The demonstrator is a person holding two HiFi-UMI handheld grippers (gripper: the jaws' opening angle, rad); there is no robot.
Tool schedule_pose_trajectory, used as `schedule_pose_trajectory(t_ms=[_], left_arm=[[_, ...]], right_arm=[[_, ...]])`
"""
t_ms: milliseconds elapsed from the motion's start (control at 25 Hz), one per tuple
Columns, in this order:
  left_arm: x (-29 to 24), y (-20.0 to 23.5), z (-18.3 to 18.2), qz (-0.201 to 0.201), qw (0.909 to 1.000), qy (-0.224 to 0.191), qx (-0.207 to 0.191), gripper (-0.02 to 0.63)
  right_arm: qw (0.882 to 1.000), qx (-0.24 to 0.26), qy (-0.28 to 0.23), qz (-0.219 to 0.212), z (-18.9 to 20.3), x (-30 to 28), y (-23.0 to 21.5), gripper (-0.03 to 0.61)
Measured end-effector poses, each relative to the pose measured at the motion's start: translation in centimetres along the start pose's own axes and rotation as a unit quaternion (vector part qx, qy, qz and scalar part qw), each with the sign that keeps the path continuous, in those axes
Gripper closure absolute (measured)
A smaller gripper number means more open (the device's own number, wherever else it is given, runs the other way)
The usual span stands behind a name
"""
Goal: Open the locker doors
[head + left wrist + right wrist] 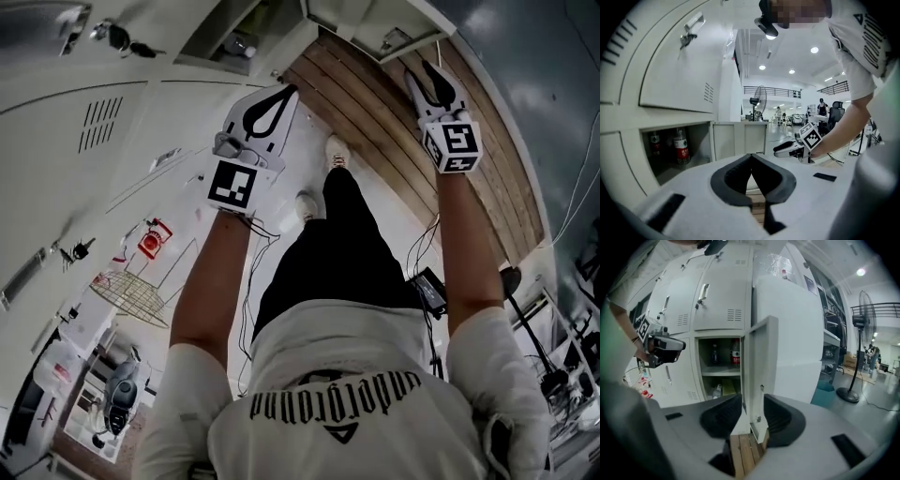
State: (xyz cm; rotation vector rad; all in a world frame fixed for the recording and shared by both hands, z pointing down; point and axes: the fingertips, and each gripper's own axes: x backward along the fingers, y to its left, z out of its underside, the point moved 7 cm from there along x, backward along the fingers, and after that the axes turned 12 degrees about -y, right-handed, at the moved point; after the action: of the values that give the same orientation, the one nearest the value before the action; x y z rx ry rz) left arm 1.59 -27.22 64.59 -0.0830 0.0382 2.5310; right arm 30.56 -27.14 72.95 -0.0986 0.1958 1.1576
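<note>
the open door [759, 366] stood edge-on between the right gripper's [752, 399] fingers, which were apart on either side of it and not clamped on it. the right gripper view alone showed this; in the head view the door was cut off by the top edge and the fingers only pointed toward it. beside the door lay the open compartment [719, 380], with two bottles [735, 352] upright on its upper shelf [719, 372]. what lay on the lower shelf was too dim to name. four shut doors showed above and left of it.

the left gripper's [751, 155] fingers were together at the tips with nothing between them, held in the air apart from the lockers [675, 70]. its view showed one shut door with a latch [689, 33], and below it an open compartment holding two bottles. whether that was the same compartment could not be told. the head view showed only one bottle, small, near the top edge.

one fan [860, 333] stood right of the lockers. both grippers hung over a strip of planks [394, 141].
</note>
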Motion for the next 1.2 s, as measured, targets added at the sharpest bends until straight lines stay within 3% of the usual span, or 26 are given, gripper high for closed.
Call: schedule_pose_trajectory(t_ms=[360,640,960,1200], left_arm=[[11.3,-5.2,-10.7,0.002,0.9982,-0.058,-0.011,0.606],[20.3,-10.8,-18.1,0.012,0.9950,-0.095,-0.030,0.606],[27.8,-13.9,-22.1,-0.023,0.9910,-0.126,-0.037,0.606],[30.2,-13.8,-23.3,-0.045,0.9891,-0.134,-0.042,0.606]], right_arm=[[0.998,-0.017,-0.053,-0.027,-10.0,8.2,9.9,0.414],[0.993,0.003,-0.102,-0.066,-19.0,15.1,19.0,0.411],[0.983,0.022,-0.143,-0.117,-25.0,20.1,27.9,0.410],[0.976,0.036,-0.157,-0.143,-27.5,20.8,30.8,0.410]])
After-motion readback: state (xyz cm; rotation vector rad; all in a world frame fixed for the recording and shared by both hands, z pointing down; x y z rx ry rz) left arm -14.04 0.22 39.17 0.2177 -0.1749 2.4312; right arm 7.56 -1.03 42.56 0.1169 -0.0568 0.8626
